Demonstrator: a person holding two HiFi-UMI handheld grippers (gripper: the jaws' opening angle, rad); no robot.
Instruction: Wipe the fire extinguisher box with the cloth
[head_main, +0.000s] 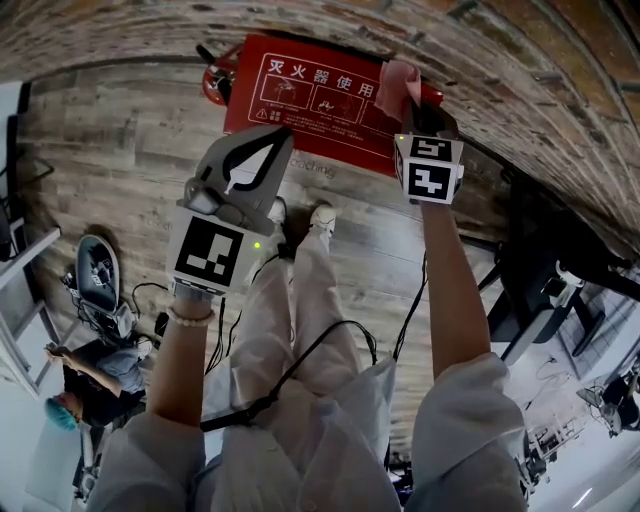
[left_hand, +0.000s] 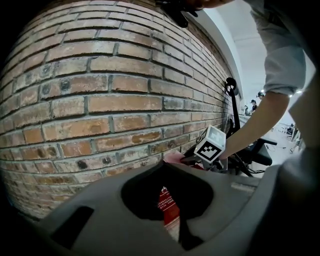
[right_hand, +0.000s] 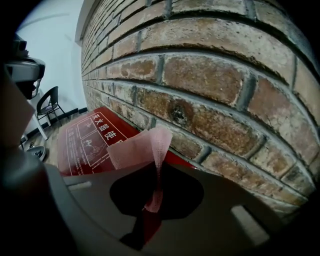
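Against the brick wall (head_main: 500, 60), on wood floor (head_main: 120, 150): red box (head_main: 300, 95), printed face toward the head view, white instruction panels across it. The wearer stands right before it, shoes (head_main: 300, 215) just short of its near edge, both arms reaching down.

Right gripper (head_main: 412, 108): fingers clamped on the pink cloth (head_main: 393, 88). The right gripper view shows the cloth pinched in a narrow fold between the fingers, with the rest fanned out loose beyond the tips. The cloth sits at the box's right end, close to the wall. Whether it touches the red face I cannot tell; it looks at or just above the surface. Holding it by one fold leaves a free flap to drag flat, which suits wiping.

Left gripper (head_main: 280, 138): fingers together, nothing between them. It hovers over the box's near left part, apart from the cloth. Its own view looks past the tips onto a strip of red face. Likely parked out of the stroke's path, since the box looks heavy enough not to need bracing.

Judgement: the wipe is at or near its start, at the right end. The next stroke probably runs leftward across the print.

Risks: the pinch is small, so the cloth may slip or bunch under pressure. The wall is close, and the tips could scrape brick.
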